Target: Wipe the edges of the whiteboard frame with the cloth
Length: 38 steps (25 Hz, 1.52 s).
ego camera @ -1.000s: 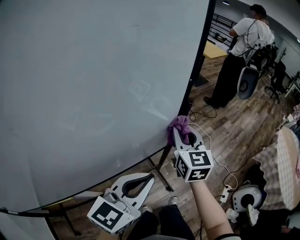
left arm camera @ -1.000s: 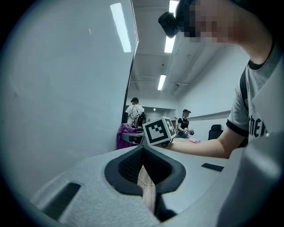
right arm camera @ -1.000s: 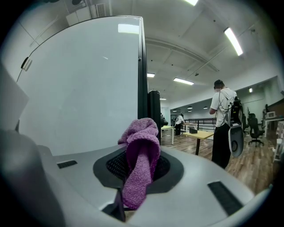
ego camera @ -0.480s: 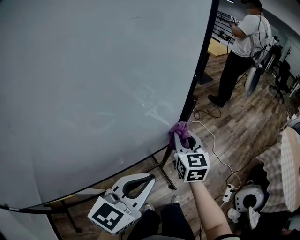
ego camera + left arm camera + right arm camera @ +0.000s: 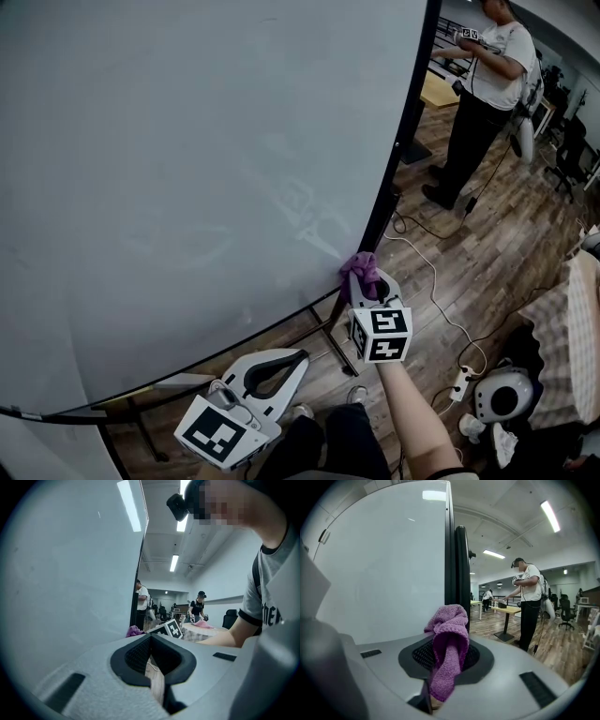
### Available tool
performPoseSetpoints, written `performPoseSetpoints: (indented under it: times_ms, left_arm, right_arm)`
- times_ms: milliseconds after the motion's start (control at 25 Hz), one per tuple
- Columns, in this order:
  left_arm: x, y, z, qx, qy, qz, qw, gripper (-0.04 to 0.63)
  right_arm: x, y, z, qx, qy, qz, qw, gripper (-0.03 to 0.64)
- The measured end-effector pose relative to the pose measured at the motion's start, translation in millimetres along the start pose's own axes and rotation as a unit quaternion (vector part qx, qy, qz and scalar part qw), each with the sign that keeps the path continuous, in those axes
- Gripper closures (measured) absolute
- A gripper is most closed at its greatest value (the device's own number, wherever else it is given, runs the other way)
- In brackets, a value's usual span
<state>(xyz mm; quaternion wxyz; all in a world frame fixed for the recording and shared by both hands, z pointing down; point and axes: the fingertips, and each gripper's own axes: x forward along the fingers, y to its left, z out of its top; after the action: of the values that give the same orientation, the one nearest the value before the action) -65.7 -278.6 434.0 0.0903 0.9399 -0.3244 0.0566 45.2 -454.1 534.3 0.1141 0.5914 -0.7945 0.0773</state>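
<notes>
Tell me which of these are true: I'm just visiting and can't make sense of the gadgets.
1. The right gripper grips a purple cloth. True.
2. The cloth is up at the top edge of the whiteboard frame. False: it is low on the frame's right edge, near the bottom corner.
3. The left gripper holds a second cloth. False: its jaws are together with nothing between them.
4. Another person stands on the wooden floor beyond the board. True.
5. The frame is bright red. False: it is dark, almost black.
</notes>
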Motion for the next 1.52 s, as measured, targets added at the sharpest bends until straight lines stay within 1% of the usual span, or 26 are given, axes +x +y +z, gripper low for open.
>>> performPoseSetpoints:
  times_ms: [400, 720, 1120, 1520]
  left_arm:
    - [-4.9, 3.5, -3.4, -0.001, 0.006, 0.003, 1.0, 0.578]
    - [-2.0, 8.1, -10.0, -0.002, 0.014, 0.005, 0.9999, 0.578]
    - [-1.8, 15.8, -15.3, -0.005, 0.018, 0.011, 0.9998, 0.578]
    - [-0.4, 20.4, -15.4, 0.0, 0.024, 0.011, 0.9997, 0.578]
  right_arm:
    - [10.7, 2.3, -36.5, -0.004, 0.038, 0.0, 0.999, 0.545]
    - [21.3, 0.3, -69.9, 0.01, 0.075, 0.002, 0.997, 0.544]
    - [27.9, 1.7, -96.0, 0.014, 0.099, -0.003, 0.995, 0.543]
    - [31.1, 0.6, -105.9, 0.02, 0.104, -0.009, 0.994, 0.543]
